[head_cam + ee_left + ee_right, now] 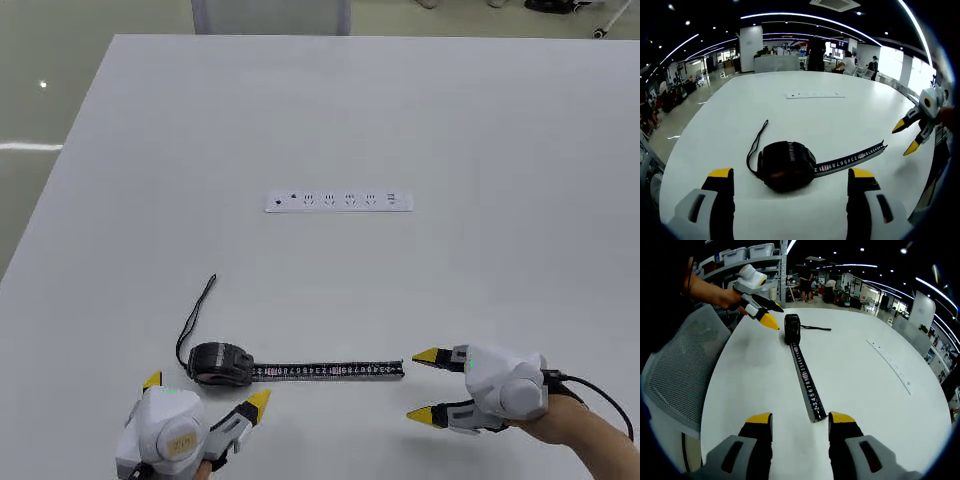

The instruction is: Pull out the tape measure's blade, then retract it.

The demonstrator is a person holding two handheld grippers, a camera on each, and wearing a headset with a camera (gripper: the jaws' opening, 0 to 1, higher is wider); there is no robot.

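The left gripper point(206, 390) is held open, its two yellow, wedge-shaped tips spread wide on a glossy white plastic body, and nothing is clasped between them. Just ahead of those tips the tape measure point(220, 363) is seen lying on the table, its case black, rounded and slightly shiny, clear of both jaws. A thin black cord loop point(195, 315) is trailed from the case's far side across the tabletop. From the case the blade point(328, 371) lies extended, flat and straight, toward the right gripper point(423, 385). That gripper is likewise held open, with pointed yellow tips on dark fingers and a rounded white housing. The blade's hooked end point(401, 369) is found just in front of its jaws and is not pinched.

The blade is a narrow dark strip edged with fine tick marks. Pale numerals running 2 to 9 can be read in both gripper views; the smaller marks are too fine to be made out. The table point(300, 120) is smooth and matt white. Farther off a flat white power strip point(338, 201) is laid, its sockets set in a row; its markings cannot be read.
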